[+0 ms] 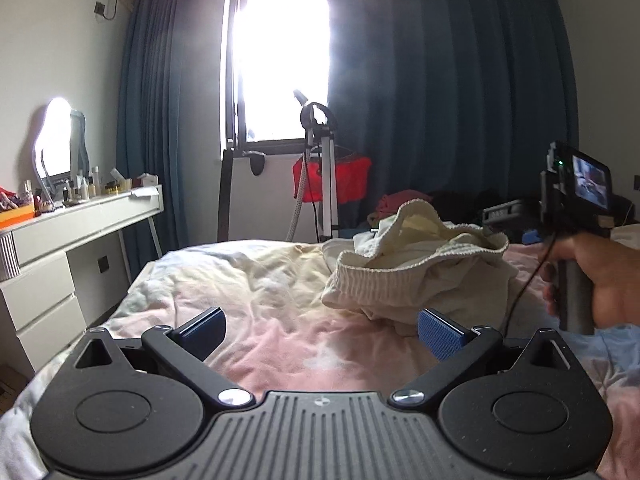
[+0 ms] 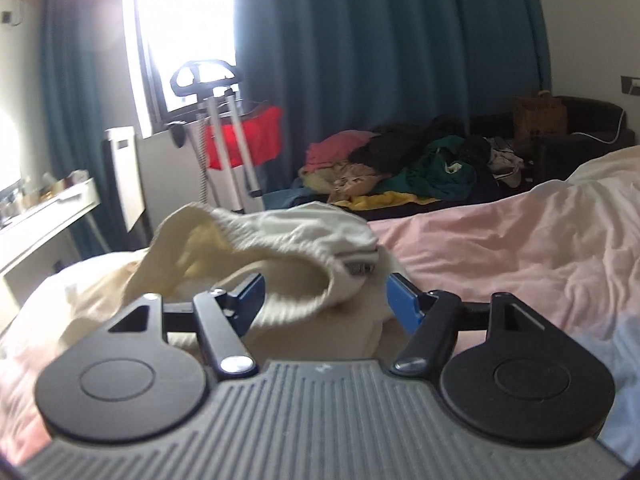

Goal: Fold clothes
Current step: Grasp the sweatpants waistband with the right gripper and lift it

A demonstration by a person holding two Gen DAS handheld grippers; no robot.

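Note:
A cream knit garment (image 1: 416, 264) lies crumpled on the pink bed cover (image 1: 280, 332), its ribbed hem standing up in a loop. My left gripper (image 1: 322, 332) is open and empty, low over the cover, just near and left of the garment. My right gripper (image 2: 324, 300) is open; the ribbed hem (image 2: 280, 248) of the garment (image 2: 224, 256) sits between and just beyond its blue pads, not clamped. The right gripper's handle, held by a hand (image 1: 588, 276), shows at the right of the left wrist view.
A heap of mixed clothes (image 2: 404, 168) lies beyond the bed. A garment steamer stand (image 1: 320, 176) with a red item stands by the window. A white dressing table (image 1: 76, 220) with bottles is at the left. Dark curtains hang behind.

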